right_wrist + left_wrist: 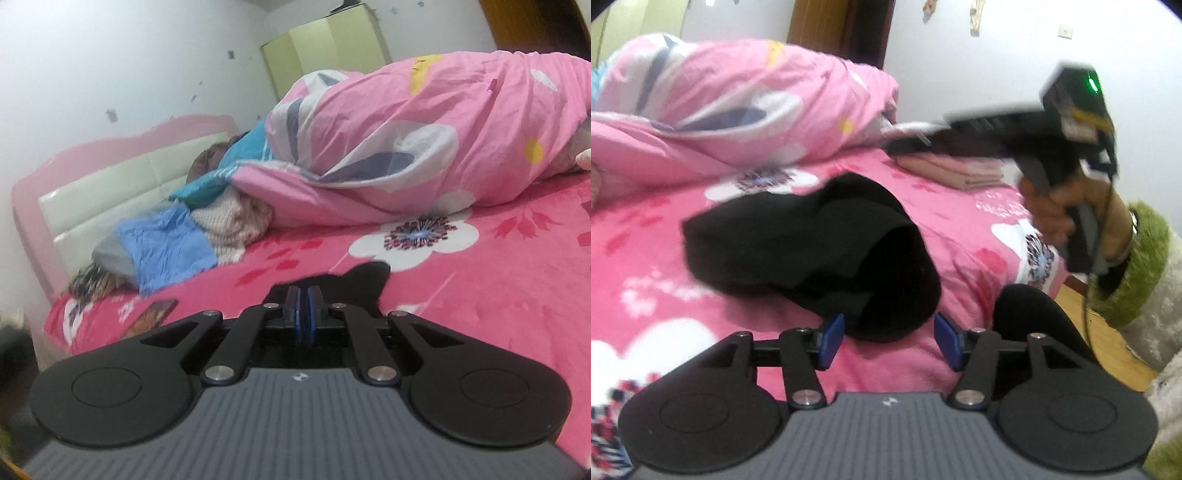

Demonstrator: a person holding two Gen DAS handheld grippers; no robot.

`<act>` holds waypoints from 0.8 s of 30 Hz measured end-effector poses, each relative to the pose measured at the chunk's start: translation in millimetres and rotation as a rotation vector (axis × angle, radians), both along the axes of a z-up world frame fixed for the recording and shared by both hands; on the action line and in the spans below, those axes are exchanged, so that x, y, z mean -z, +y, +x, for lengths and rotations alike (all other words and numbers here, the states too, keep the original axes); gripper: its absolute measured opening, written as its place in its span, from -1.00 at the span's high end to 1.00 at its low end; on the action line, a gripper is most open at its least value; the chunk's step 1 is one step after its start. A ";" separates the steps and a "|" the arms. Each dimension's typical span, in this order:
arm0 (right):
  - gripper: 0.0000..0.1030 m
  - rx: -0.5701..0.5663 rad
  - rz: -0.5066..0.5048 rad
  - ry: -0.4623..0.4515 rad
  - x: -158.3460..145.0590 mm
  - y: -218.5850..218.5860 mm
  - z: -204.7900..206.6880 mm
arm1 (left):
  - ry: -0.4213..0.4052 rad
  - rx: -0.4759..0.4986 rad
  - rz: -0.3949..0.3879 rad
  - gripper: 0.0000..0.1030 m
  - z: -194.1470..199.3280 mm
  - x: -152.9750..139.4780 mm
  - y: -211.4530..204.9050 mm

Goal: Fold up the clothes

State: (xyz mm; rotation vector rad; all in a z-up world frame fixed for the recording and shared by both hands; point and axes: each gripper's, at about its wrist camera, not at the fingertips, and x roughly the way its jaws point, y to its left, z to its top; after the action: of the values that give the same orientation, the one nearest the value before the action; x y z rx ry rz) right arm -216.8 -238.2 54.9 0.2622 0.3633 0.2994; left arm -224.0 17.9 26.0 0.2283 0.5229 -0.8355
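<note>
Black garment (812, 240) lies crumpled before the spread left gripper (889, 341) (pink bedsheet (646, 266) beneath)

Black garment (812, 240), pink floral bedsheet (646, 258), pink quilt (424, 140), blue fingertips (833, 339)

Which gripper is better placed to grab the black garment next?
Left. The left gripper has open jaws right at the black garment; the right gripper is shut and held high.

We see a pink floral bed (498, 295) with padded headboard (110, 188), white walls (110, 55), a pale wardrobe (325, 51).
</note>
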 end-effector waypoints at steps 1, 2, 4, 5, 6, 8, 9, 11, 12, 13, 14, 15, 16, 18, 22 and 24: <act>0.90 -0.001 -0.015 0.005 2.4 1.0 -7.6 | -0.014 -0.008 0.004 -0.09 -0.5 -1.3 3.4; 0.86 -0.005 -0.026 0.013 4.9 2.1 -12.8 | -0.028 -0.016 0.008 -0.09 -1.0 -2.6 6.9; 0.63 -0.007 -0.040 0.043 12.8 6.6 -24.5 | -0.057 -0.032 0.017 -0.09 -2.1 -5.2 13.8; 0.36 -0.008 -0.047 0.063 18.2 9.9 -30.3 | -0.071 -0.040 0.021 -0.09 -2.6 -6.5 17.2; 0.13 -0.006 -0.055 0.080 24.3 14.8 -36.1 | -0.088 -0.048 0.027 -0.09 -2.7 -7.6 19.2; -0.07 -0.002 -0.071 0.114 36.5 24.6 -47.9 | -0.142 -0.062 0.063 -0.11 -0.1 -6.2 7.3; -0.11 -0.001 -0.070 0.133 42.9 29.4 -49.7 | -0.161 -0.058 0.081 -0.12 0.5 -4.8 0.2; -0.12 -0.001 -0.066 0.172 55.6 38.8 -53.0 | -0.190 -0.040 0.103 -0.15 -0.2 -2.9 -10.9; -0.12 0.000 -0.064 0.191 61.9 43.5 -54.6 | -0.197 -0.029 0.101 -0.15 -0.3 -1.9 -15.3; -0.11 0.020 -0.062 0.210 67.7 46.2 -52.6 | -0.203 -0.019 0.099 -0.15 -0.2 -1.0 -19.4; 0.01 0.042 -0.056 0.228 73.0 47.5 -49.3 | -0.208 -0.017 0.095 -0.15 0.3 -0.7 -21.7; 0.63 0.059 -0.047 0.239 75.9 46.7 -45.9 | -0.213 -0.017 0.091 -0.15 0.9 -0.5 -24.0; 1.00 0.075 -0.037 0.249 78.8 45.8 -42.5 | -0.223 -0.026 0.090 -0.15 2.1 -1.0 -26.2; 0.99 0.125 -0.024 0.245 78.0 39.9 -39.1 | -0.244 -0.044 0.096 -0.15 5.5 -2.9 -31.1; 0.99 0.153 -0.068 0.158 53.8 28.9 -32.8 | -0.255 -0.045 0.096 0.05 16.5 -9.4 -39.3; 0.99 0.167 -0.090 0.114 41.6 23.4 -29.6 | -0.250 -0.053 0.095 0.48 25.1 -13.5 -43.2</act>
State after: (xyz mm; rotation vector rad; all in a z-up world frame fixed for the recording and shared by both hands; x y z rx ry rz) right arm -246.4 -214.8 13.3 0.2202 0.4630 0.1038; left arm -198.9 -25.3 39.5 0.3990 0.3325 -0.7187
